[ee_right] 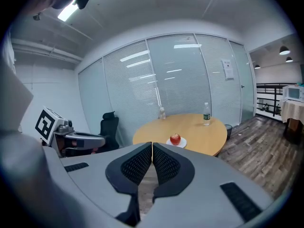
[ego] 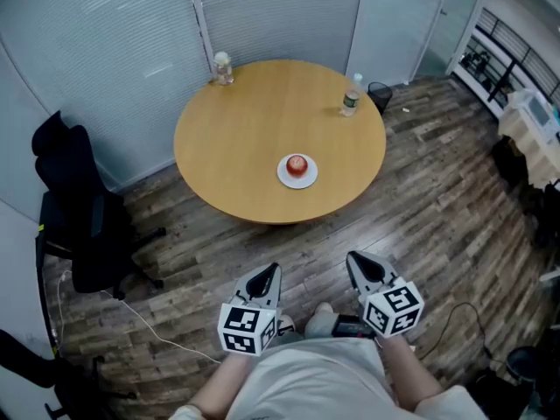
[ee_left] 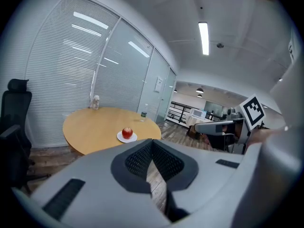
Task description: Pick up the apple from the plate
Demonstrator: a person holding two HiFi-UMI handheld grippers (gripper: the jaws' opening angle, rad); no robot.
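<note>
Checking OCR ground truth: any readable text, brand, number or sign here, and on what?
No text is readable.
Label on the bottle: too small to read.
The wall notice: blurred.
On the left hand-held gripper and right hand-held gripper: square marker patterns only, no letters.

A round counter of light yellow-brown wood (ego: 245, 138) stands on a floor of dark grey-brown wooden planks (ego: 437, 217). Near its front edge, a little right of the middle, lies a small white round plate (ego: 282, 174), and on that plate sits a red apple (ego: 297, 164). At the far left edge, close to the blinds, stands a small clear bottle with a pale cap (ego: 222, 68). At the far right edge stands an upright clear plastic water bottle with a green label (ego: 351, 96), well apart from the plate. The rest of the top is bare wood. On the floor, a black office chair (ego: 87, 226) stands left of the counter, and a thin white cable (ego: 166, 339) trails across the planks.
</note>
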